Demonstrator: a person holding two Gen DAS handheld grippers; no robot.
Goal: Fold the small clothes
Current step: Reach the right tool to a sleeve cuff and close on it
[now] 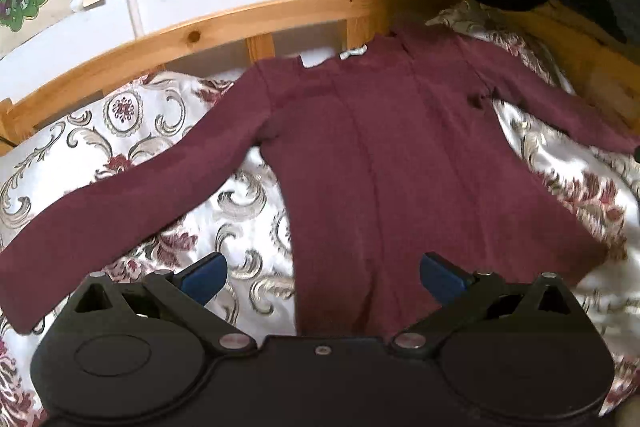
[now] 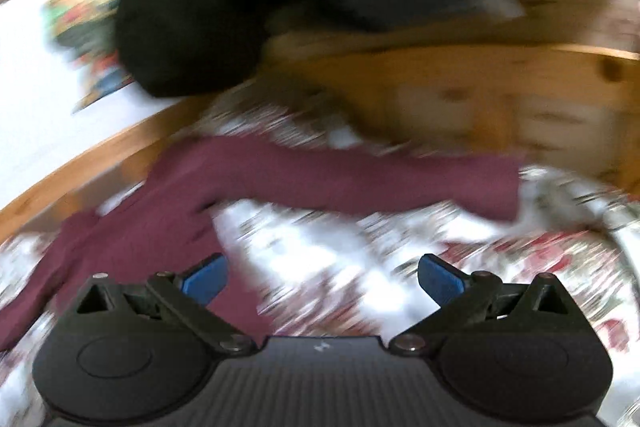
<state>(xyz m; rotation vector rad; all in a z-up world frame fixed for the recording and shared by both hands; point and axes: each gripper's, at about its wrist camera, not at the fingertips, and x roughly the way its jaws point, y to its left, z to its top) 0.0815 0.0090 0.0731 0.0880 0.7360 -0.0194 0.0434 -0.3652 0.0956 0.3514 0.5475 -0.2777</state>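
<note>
Flat on the bedspread (image 1: pixel 248 203), the maroon top (image 1: pixel 380 155) points collar-first toward the headboard (image 1: pixel 224 23), both jaws released.

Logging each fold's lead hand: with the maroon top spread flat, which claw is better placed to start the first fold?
Probably left. The left claw is open right over the hem of the maroon long-sleeved top. The right claw, also open, hangs over the patterned bedspread, short of the sleeve; its view is motion-blurred.

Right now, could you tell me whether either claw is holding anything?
Nothing is held: the left claw and right claw are open above the maroon long-sleeved top.
</note>
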